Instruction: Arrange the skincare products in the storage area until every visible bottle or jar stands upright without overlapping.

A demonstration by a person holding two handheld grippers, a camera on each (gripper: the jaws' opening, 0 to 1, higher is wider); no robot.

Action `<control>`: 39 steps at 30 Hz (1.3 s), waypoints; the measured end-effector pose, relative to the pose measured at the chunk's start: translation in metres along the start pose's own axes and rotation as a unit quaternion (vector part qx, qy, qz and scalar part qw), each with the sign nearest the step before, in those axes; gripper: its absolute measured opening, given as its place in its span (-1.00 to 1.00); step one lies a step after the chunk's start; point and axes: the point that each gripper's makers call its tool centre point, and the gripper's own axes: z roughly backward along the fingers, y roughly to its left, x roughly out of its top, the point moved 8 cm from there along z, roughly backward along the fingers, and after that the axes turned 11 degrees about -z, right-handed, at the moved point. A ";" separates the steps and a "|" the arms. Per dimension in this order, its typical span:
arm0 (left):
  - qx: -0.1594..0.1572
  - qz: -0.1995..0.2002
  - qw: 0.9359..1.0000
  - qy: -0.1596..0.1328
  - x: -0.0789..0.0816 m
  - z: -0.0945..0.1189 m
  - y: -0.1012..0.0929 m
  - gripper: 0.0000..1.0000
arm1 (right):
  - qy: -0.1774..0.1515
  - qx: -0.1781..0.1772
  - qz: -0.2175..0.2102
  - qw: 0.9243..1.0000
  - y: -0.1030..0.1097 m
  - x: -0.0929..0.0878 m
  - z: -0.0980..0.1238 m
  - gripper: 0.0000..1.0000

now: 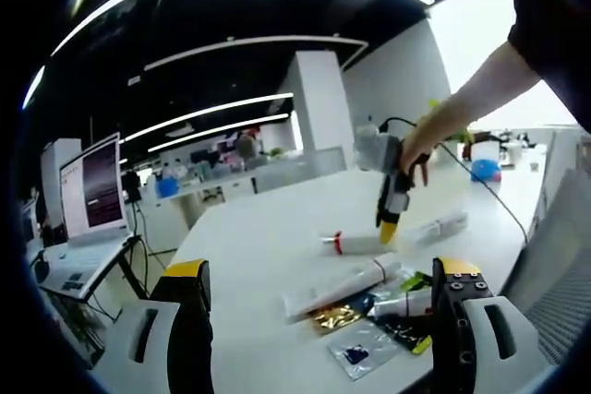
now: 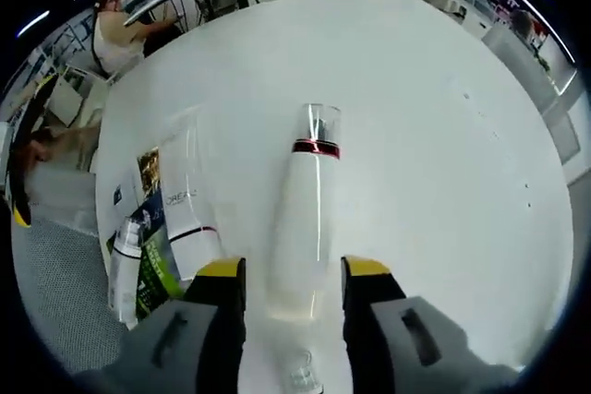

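The right gripper (image 2: 294, 283) has its fingers spread either side of a white bottle (image 2: 303, 219) lying flat on the desk (image 2: 443, 136), not yet pinching. Best to close on the broad base, then tip it upright. Its long axis runs straight ahead, clear cap (image 2: 318, 124) pointing away. The left gripper (image 1: 319, 297) hangs open above the desk.

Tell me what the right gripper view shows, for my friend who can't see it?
A white bottle with a red ring and clear cap lies flat on a white table, between the open yellow-tipped jaws of the right gripper. To its left lie a white tube and some packets.
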 end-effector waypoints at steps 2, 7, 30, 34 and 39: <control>0.001 0.000 1.000 0.002 0.000 0.000 0.000 0.95 | 0.005 0.001 -0.003 1.000 -0.001 0.001 -0.006 -0.18; -0.001 0.001 1.000 0.005 -0.001 0.000 0.001 0.95 | 0.010 0.004 -0.004 1.000 -0.002 0.003 -0.015 -0.24; -0.002 -0.002 1.000 0.012 -0.003 -0.002 0.001 0.94 | -0.016 -0.010 -0.069 0.997 -0.005 0.005 -0.018 -0.43; -0.004 -0.001 1.000 0.014 -0.004 -0.002 0.000 0.94 | -0.029 -0.016 -0.059 0.998 -0.002 0.004 -0.018 -0.44; 0.000 -0.002 1.000 0.006 -0.003 -0.001 0.001 0.94 | -0.051 -0.023 -0.094 0.994 -0.004 0.002 -0.018 -0.44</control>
